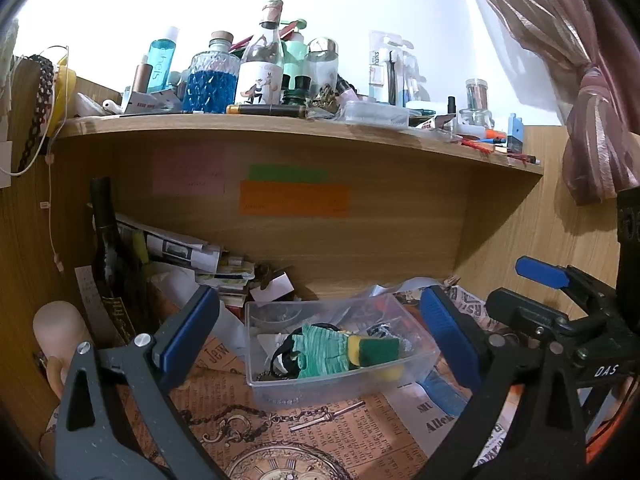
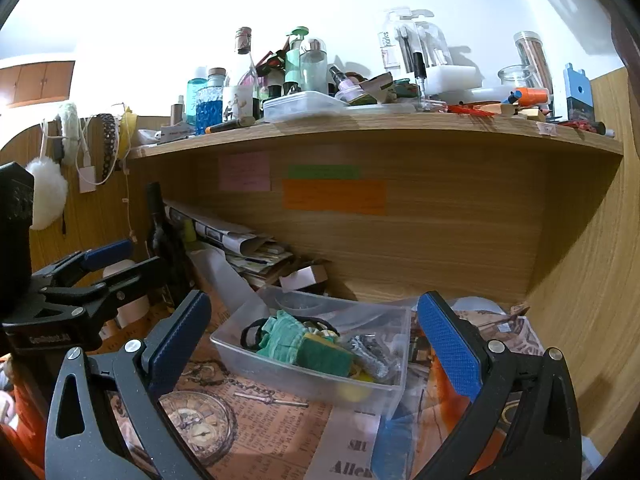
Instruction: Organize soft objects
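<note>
Tongs on both my hands stand spread wide and hold nothing: my left tongs (image 1: 316, 338) and my right tongs (image 2: 316, 342) each frame the same clear plastic tub (image 1: 416, 360) on the bench (image 1: 320, 432), which is covered in old-newspaper print paper. Inside the tub lie the soft things already gathered: a green crinkled cloth (image 1: 324, 350), a yellow-and-green sponge (image 1: 374, 350) touching its right end, and black hair ties (image 2: 252, 330) at the left. Cloth and sponge together run left to right across the tub, so their long axis lies crosswise to my reach. The tub sits straight ahead of both tongs, a little farther in, under the crowded shelf (image 1: 280, 124). I judge neither hand much nearer. One more soft piece seems to wait outside: something blue (image 2: 394, 440) on the bench just near of the tub's right corner, right by my right tongs, so that hand looks better placed for it.
</note>
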A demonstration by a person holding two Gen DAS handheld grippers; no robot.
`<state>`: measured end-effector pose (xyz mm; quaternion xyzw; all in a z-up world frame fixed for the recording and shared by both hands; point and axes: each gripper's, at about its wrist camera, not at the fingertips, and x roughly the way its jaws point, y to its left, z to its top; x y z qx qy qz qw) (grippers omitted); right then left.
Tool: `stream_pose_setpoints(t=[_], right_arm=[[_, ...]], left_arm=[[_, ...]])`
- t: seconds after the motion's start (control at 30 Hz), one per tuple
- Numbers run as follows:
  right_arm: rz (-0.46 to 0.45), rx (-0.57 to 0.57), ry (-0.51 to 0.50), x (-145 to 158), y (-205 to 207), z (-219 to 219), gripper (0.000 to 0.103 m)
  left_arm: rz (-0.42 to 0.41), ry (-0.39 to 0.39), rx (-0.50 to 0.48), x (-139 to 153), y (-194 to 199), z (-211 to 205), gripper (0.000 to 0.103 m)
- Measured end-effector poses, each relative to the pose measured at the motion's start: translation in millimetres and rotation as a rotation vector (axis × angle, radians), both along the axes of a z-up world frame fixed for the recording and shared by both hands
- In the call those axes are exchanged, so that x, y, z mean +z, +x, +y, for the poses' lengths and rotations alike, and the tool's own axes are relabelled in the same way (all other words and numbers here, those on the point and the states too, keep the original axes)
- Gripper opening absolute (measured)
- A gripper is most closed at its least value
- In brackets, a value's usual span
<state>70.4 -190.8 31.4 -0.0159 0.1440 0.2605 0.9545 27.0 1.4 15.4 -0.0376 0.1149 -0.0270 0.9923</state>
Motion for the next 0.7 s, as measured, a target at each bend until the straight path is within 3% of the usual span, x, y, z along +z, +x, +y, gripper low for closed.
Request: stream_pose_setpoints(t=[0.7], right_arm=[[-0.010, 0.003, 0.003, 1.4, -0.1, 0.5, 0.103]], left_arm=[[0.002, 0.007, 0.011, -2.0, 0.7, 3.7, 0.103]])
